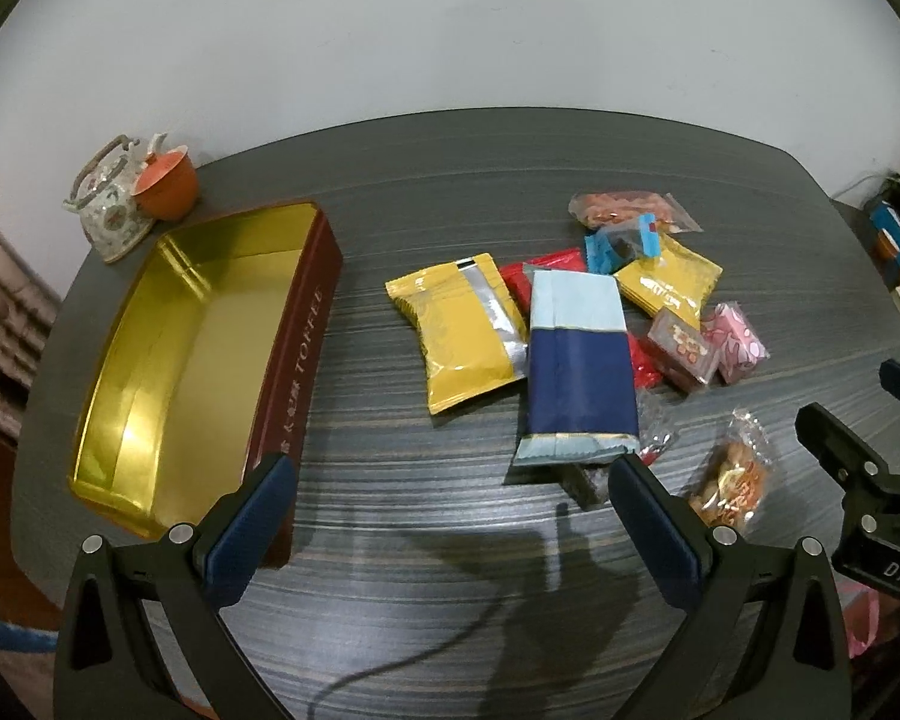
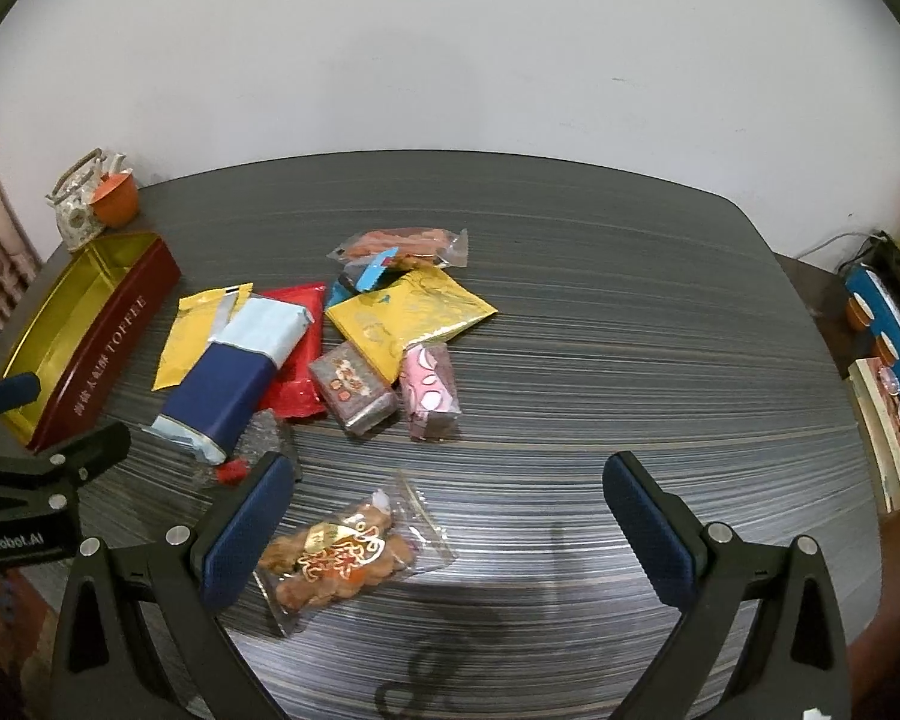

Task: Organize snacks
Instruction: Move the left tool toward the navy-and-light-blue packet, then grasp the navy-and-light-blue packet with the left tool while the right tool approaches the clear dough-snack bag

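Dark striped tabletop [image 1: 450, 210] carried an apparently empty toffee tin [image 1: 180, 360] at left; every snack, the blue packet [image 1: 579, 372] included, remained outside. Both the left gripper [image 1: 450, 480] and right gripper [image 2: 450, 480] gaped wide, holding nothing.

Home room, teapot [image 1: 107, 204] (with cup) on dark table [image 1: 510, 192], curtain

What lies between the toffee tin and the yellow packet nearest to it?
Only bare table lies between the toffee tin and the yellow packet; the left wrist view shows this best.
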A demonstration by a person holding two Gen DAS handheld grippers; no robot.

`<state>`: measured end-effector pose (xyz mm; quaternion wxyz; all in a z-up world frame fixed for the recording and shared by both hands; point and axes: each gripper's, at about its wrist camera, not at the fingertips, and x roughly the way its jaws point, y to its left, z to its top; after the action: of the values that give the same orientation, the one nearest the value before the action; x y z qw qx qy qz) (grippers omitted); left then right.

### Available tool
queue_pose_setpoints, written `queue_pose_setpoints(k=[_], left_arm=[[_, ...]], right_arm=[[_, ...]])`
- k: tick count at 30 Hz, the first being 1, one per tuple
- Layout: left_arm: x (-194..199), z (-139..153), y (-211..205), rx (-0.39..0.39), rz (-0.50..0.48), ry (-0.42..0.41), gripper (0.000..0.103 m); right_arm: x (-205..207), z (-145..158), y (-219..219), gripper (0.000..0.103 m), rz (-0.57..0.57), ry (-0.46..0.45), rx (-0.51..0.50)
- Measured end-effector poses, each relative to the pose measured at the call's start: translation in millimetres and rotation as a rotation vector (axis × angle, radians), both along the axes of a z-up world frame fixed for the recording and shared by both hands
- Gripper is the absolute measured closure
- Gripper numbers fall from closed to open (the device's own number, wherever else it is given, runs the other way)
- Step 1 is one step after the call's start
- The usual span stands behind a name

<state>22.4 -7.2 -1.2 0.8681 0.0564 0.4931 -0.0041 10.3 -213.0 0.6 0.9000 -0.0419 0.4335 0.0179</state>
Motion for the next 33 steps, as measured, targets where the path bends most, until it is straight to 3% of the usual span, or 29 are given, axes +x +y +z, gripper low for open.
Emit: queue_pose_setpoints(k=[12,16,22,33], left_arm=[[25,-6,-14,-0.052,-0.047,0.05,0.002],[37,-12,-25,-0.065,-0.079,0.09,0.013],[57,-24,-34,-0.127,-0.088,0.158,0.015],[74,-50,-44,-0.127,-0.091,0.239,0.023]], right_arm=[[3,0,-21,0.001,-0.049,0.004,0.054],[4,-1,-26,0.001,-0.054,0.009,0.083],[5,-2,-34,0.001,-0.081,0.018,0.112],[7,-8,-30,0.001,-0.063,0.038,0.105]])
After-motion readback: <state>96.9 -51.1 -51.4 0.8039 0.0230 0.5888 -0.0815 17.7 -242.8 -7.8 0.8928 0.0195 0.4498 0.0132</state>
